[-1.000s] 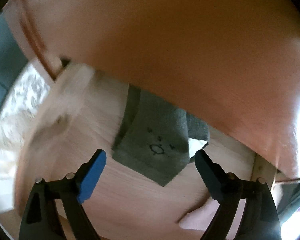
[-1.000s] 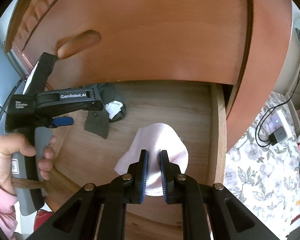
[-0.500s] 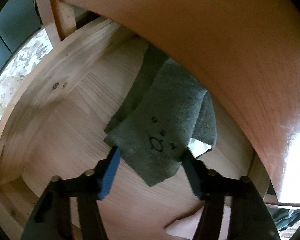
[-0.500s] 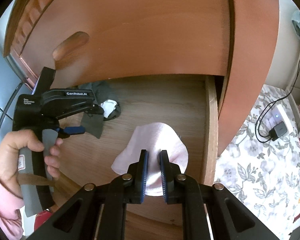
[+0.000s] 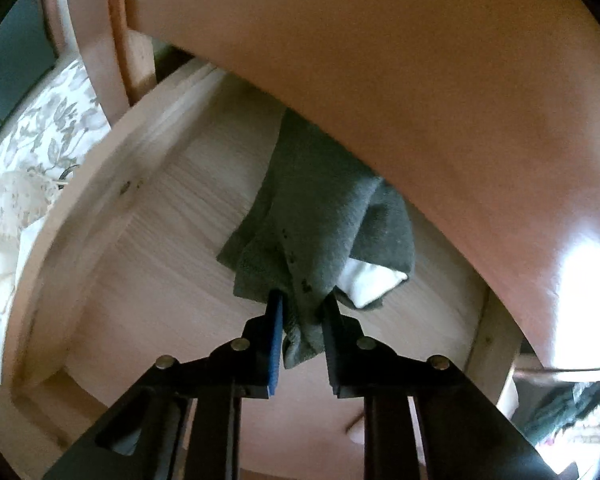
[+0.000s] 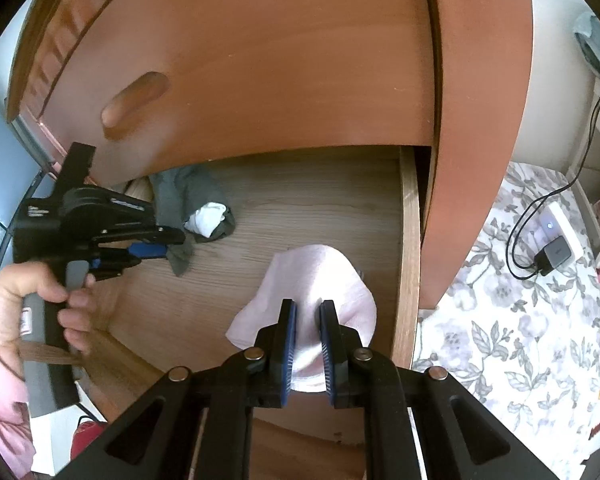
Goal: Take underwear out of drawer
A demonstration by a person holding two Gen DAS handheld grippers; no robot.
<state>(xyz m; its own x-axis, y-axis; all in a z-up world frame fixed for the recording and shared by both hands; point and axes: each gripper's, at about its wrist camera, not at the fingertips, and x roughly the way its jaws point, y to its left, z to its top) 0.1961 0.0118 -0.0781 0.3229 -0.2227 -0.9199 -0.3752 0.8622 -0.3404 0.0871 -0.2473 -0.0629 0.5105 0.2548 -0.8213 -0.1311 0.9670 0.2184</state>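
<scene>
My left hand-held gripper (image 5: 300, 312) is clenched on the near corner of the grey underwear (image 5: 320, 216), which lies on the floor of the open drawer (image 5: 100, 184), its far part tucked under the cabinet front. It is soft and light, so I judge it will drape and trail rather than lift flat — a bunched fold gives more cloth to hold. My right hand-held gripper (image 6: 308, 344) pinches the near edge of the pink underwear (image 6: 320, 276) by the right drawer wall — equally limp.
</scene>
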